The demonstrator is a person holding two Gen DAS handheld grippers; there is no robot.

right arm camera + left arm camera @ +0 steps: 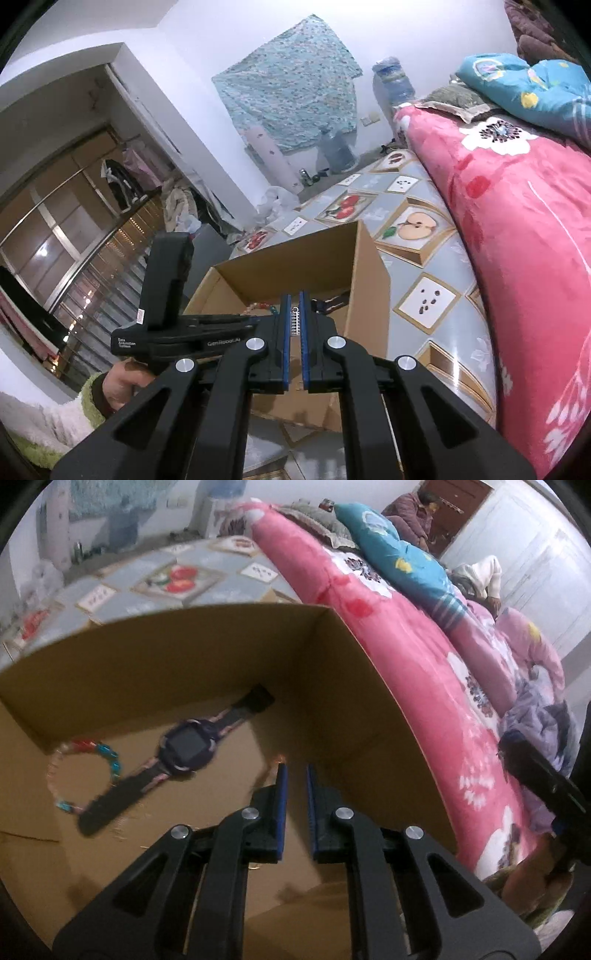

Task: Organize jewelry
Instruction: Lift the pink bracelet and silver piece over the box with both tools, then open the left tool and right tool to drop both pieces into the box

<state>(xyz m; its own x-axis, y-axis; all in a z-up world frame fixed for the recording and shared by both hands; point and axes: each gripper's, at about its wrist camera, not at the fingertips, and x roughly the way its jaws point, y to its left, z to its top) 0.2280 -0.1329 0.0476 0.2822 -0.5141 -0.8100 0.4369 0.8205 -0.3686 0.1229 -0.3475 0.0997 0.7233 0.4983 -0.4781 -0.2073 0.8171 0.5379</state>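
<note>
Hairclip [295, 320] between right hand-held gripper [294, 295] pads

Inside the open cardboard box [207, 653] a dark purple watch [184, 749] lies flat, face up, its strap stretched diagonally toward the far corner. Just beside it, touching the strap's near end, a beaded bracelet [79, 771] makes a loop, red and teal beads at the top. A small silver, comb-like piece [294, 320] sits upright, pinched in the right gripper [294, 295].
</note>
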